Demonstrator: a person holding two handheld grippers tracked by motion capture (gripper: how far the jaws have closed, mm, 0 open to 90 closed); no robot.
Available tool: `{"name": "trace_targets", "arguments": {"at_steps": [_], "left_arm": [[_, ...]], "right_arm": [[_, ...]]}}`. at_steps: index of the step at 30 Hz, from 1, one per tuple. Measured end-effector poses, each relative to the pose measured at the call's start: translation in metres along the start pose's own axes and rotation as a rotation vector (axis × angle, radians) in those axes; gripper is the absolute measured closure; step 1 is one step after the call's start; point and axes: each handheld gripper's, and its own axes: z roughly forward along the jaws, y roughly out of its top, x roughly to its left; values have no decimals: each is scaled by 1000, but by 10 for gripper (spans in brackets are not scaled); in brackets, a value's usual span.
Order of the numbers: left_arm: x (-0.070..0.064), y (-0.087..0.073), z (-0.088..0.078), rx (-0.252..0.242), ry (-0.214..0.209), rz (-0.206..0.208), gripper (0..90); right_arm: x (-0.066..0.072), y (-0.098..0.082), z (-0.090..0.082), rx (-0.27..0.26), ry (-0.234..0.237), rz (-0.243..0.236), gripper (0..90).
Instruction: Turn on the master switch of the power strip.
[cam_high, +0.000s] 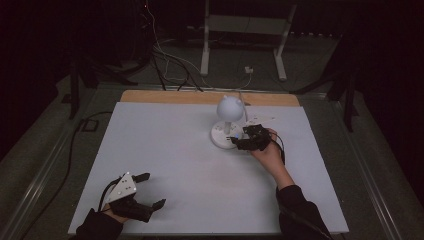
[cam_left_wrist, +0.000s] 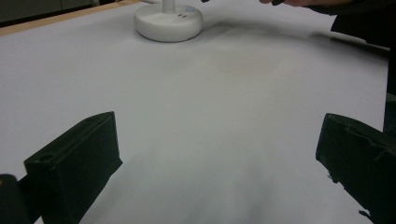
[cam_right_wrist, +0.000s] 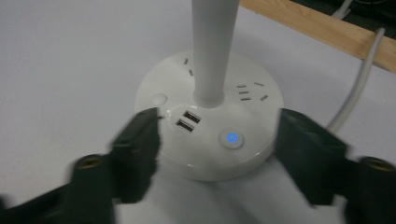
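A white lamp (cam_high: 227, 122) with a round head and a round base (cam_right_wrist: 208, 135) stands on the white table (cam_high: 165, 150), toward its far side at about one o'clock from the middle. The right gripper (cam_high: 243, 141) sits at the base's four o'clock edge, its jaws apart on either side of the base's near rim; a lit blue button (cam_right_wrist: 232, 138) lies between them. The left gripper (cam_high: 150, 191) rests near the table's seven o'clock corner, jaws wide apart over bare tabletop, well apart from the lamp.
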Motion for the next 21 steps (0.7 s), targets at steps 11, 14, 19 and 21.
{"name": "trace_targets", "arguments": {"at_steps": [11, 14, 19, 21], "left_arm": [[0, 0, 0, 0, -1, 1, 2], [0, 0, 0, 1, -1, 2, 2], [0, 0, 0, 3, -1, 2, 2], [-1, 0, 0, 0, -2, 1, 2]], "right_arm": [[-4, 1, -2, -21, 68, 68, 0], [-3, 1, -4, -26, 58, 60, 0], [1, 0, -8, -34, 80, 61, 0], [3, 0, -11, -50, 86, 54, 0]]}}
